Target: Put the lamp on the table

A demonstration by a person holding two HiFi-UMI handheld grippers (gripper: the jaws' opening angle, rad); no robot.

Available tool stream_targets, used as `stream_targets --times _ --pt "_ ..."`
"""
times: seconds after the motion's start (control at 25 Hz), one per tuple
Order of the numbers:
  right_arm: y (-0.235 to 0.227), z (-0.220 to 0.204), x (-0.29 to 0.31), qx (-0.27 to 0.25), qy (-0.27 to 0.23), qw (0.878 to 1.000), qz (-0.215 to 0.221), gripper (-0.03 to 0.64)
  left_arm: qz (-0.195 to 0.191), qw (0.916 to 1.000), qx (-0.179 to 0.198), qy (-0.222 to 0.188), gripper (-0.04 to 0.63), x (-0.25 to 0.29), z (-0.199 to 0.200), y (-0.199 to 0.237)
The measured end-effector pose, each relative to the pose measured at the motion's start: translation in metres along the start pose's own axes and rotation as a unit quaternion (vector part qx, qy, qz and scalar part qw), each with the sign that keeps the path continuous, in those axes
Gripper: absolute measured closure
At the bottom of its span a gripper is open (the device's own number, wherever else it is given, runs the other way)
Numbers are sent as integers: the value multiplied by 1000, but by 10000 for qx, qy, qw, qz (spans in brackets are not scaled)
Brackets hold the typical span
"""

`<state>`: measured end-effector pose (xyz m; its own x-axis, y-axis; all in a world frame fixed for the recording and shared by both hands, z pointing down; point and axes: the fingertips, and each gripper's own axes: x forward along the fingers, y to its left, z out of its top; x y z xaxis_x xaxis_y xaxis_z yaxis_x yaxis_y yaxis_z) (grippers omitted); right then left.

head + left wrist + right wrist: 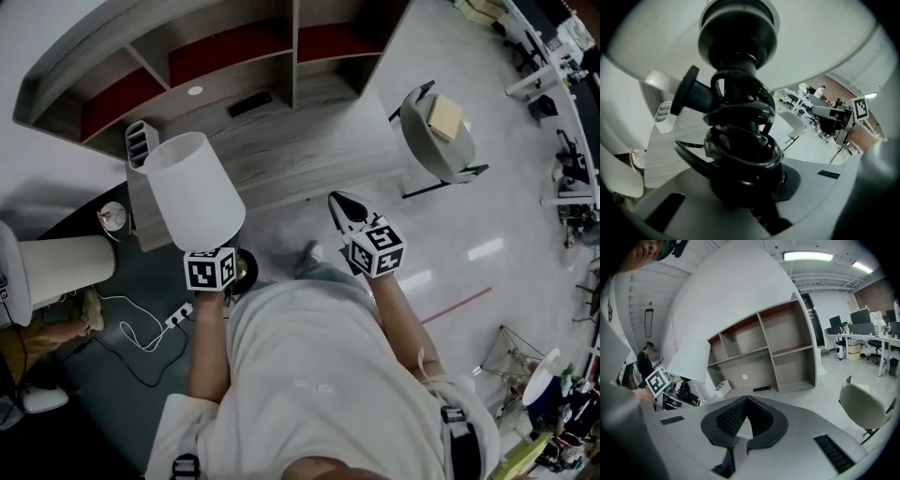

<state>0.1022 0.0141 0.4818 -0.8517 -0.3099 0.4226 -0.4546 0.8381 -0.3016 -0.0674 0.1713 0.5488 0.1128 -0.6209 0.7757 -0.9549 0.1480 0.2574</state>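
Note:
The lamp has a white cone shade (191, 191) on a black twisted stem (739, 136), and its round base (247, 269) shows below the shade. My left gripper (217, 251) is shut on that stem and holds the lamp upright in the air, just short of the wooden table's (291, 161) near left corner. In the left gripper view the stem fills the middle above the gripper (754, 206), and the shade's underside (820, 42) spreads overhead. My right gripper (350, 210) hangs to the right of the lamp, shut with nothing in it; its jaws (746, 398) meet at the tips.
On the table stand a white slotted organizer (141, 141), a black flat object (249, 103) and a small white disc (194, 90), below a shelf unit (234, 47). A grey chair (437, 141) is at the table's right end. A white cylinder (66, 270) and power strip (178, 317) are on the left floor.

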Motion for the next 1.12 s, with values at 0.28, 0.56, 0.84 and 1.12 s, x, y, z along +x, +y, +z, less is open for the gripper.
stream_targets --times 0.28,0.56,0.84,1.12 --pt "-44 12 2 -40 121 9999 85 588 35 9999 91 -27 552 33 39 -24" --pt "-61 18 9 101 113 9999 -28 588 -121 9997 230 33 552 59 66 -29" --pt "-73 27 28 202 88 9989 -410 588 -328 9976 618 8 552 86 111 -12" --pt "-82 39 43 399 -4 9947 -949 588 -786 9913 1038 199 552 120 142 -1"
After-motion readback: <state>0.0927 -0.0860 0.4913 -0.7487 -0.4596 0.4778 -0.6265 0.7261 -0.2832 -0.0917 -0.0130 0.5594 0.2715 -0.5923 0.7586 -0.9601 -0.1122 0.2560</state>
